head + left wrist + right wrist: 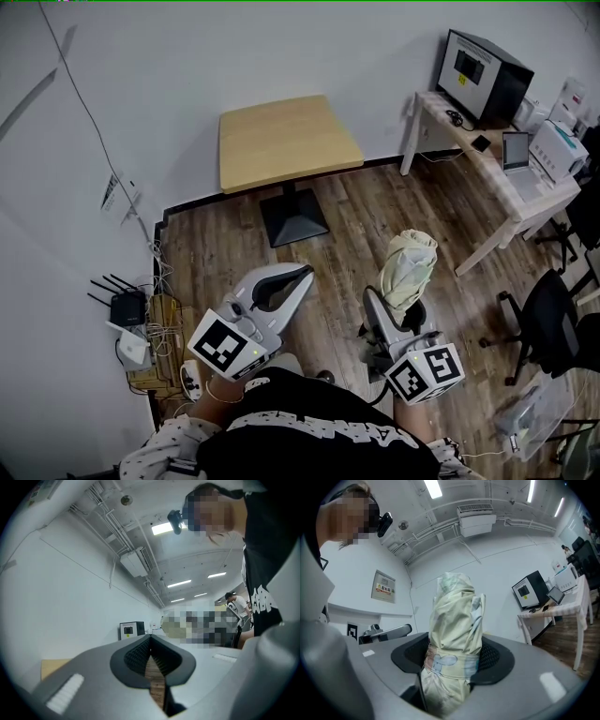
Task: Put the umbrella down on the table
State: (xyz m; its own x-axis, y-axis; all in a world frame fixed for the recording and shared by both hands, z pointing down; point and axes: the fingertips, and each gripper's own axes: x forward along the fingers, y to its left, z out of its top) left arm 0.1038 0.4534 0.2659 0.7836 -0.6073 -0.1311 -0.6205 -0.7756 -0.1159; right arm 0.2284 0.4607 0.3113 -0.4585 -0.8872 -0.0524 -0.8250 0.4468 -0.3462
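Note:
A folded pale yellow-green umbrella (409,261) stands upright in my right gripper (398,309), held over the wood floor well short of the table. In the right gripper view the jaws are shut on the umbrella (454,616) at its strap band, and my right gripper (452,660) hides the lower end. The square light-wood table (286,141) stands against the far wall, its top bare. My left gripper (302,275) is beside the right one, to its left, pointing toward the table. In the left gripper view my left gripper (151,641) is shut with nothing in it.
The table rests on a black pedestal base (292,217). A white desk (497,192) at right carries a black box-shaped screen (483,73) and a laptop (517,150). A black office chair (548,314) stands near it. A router (127,307) and cables lie at the left wall.

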